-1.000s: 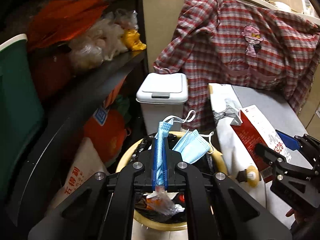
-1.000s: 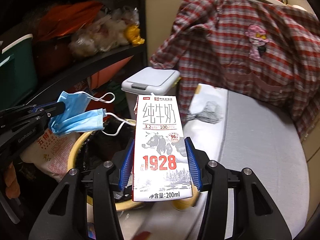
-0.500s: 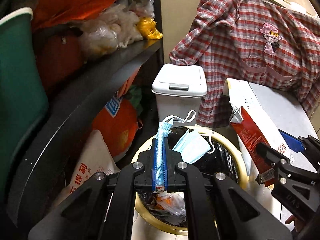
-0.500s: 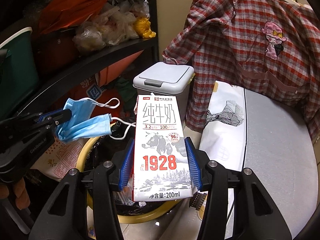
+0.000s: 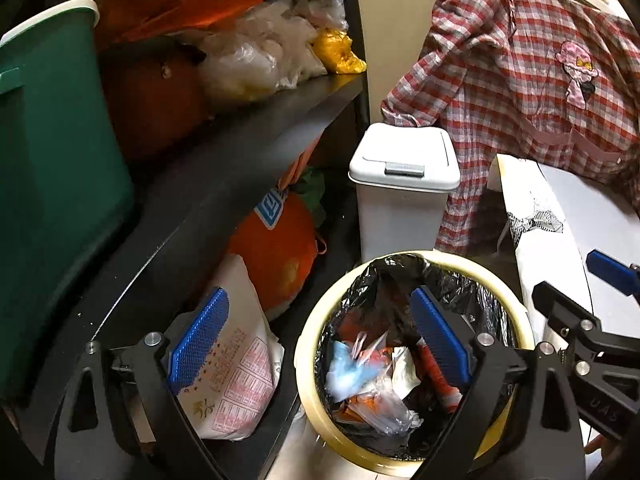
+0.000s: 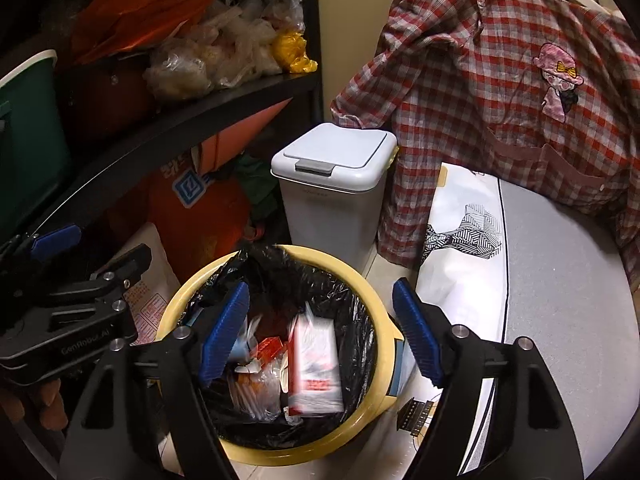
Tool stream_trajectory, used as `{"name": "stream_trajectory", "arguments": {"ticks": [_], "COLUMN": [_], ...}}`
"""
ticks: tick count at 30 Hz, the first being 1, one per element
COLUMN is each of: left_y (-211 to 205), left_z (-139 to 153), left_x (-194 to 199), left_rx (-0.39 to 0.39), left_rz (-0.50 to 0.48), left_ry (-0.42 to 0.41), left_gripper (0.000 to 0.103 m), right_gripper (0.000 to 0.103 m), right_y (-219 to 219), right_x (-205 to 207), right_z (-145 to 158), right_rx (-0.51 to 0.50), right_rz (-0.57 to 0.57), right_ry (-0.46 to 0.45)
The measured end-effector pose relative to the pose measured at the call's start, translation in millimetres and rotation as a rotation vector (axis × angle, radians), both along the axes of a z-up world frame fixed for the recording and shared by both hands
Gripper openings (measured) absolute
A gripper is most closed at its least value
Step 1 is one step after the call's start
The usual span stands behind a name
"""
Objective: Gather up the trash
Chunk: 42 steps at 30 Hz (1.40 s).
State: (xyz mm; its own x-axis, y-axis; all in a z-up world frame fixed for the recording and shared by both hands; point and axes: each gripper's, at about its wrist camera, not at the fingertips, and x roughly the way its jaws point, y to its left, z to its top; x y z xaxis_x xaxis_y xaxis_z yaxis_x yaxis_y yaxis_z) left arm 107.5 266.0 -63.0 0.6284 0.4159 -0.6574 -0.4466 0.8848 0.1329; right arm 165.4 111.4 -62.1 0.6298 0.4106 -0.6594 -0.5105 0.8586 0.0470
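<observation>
Both your grippers hang over the yellow bin (image 6: 362, 270) with its black liner. Your left gripper (image 5: 320, 344) has its jaws opening wide, nothing between them; the blue mask (image 5: 346, 370) lies on the trash inside, toward the bin's 9 o'clock. Your right gripper (image 6: 322, 336) is opening too, empty (pads well apart), and the milk carton (image 6: 316, 364) sits blurred in the liner below. The white lidded bin (image 6: 334, 184) stands at 12 o'clock.
</observation>
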Motion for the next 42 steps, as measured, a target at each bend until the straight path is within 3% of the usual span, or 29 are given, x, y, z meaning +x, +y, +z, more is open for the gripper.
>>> {"name": "stream_trajectory", "arguments": {"ticks": [9,16,19,25,29,34,36,42], "left_y": [-14.8,-38.2,-57.2,-126.8,-174.3,-220.4,-237.0,-257.9], "left_z": [13.5,41.2,57.5,86.3,96.6,95.4,92.5,89.7], "left_x": [-6.8,-23.4,-31.1,-36.6,-34.5,-24.4,-21.9,-20.5], "left_rx": [0.025,0.022,0.005,0.07,0.051,-0.015,0.001,0.024], "left_rz": [-0.037,-0.069,-0.107,-0.218,-0.31,-0.401,-0.431,-0.457], "left_ry": [-0.028,-0.134,-0.208,-0.337,-0.397,-0.419,-0.423,-0.448], "left_gripper": [0.09,0.093,0.095,0.095,0.095,0.095,0.095,0.095], "right_gripper": [0.083,0.095,0.098,0.098,0.098,0.098,0.098,0.098], "right_y": [-9.9,-36.9,-64.2,-140.3,-199.0,-256.5,-273.0,-292.9], "right_x": [-4.7,-21.1,-35.1,-69.4,-87.7,-96.8,-95.4,-90.3], "right_z": [7.3,30.5,49.0,85.2,98.1,96.9,93.4,87.4], "right_rx": [0.001,0.03,0.04,0.033,0.035,0.064,0.073,0.054], "right_rz": [-0.025,-0.046,-0.079,-0.221,-0.378,-0.558,-0.609,-0.643], "right_ry": [-0.013,-0.063,-0.136,-0.311,-0.4,-0.446,-0.451,-0.46]}}
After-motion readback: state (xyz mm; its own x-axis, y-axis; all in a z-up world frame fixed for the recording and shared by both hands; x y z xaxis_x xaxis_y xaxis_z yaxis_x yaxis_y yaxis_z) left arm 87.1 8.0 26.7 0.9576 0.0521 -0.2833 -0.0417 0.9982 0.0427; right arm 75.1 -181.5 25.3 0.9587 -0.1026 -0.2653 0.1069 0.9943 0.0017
